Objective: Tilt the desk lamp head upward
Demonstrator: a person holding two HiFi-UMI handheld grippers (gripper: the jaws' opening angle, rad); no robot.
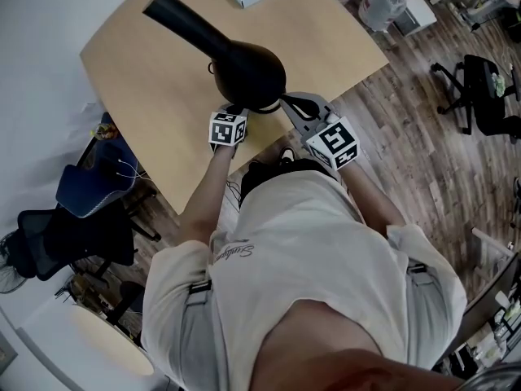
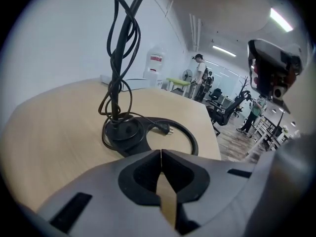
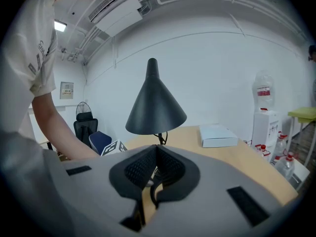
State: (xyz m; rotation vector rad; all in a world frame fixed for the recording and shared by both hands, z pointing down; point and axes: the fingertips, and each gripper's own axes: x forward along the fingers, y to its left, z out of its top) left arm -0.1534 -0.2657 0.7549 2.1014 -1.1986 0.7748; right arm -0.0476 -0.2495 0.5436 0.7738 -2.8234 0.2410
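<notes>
The black desk lamp's cone head [image 1: 244,72] stands over the tan table [image 1: 163,96], its opening facing down in the right gripper view [image 3: 155,107]. Its stem rises from a round black ring base [image 2: 123,130] with the cord [image 2: 118,58] wound around it and the plug lying inside the ring. My left gripper [image 2: 161,152] is shut and empty, a short way in front of the base, low under the lamp head [image 1: 232,111]. Just right of the head, my right gripper [image 1: 297,104] is also shut and empty, jaws level with the shade's rim [image 3: 157,147].
A white box [image 3: 217,135] lies at the table's far side. A water dispenser [image 3: 264,112] stands beyond the table's right end. Office chairs stand on the floor to the left [image 1: 89,194] and right [image 1: 480,96]. The table's front edge is close to the person's body.
</notes>
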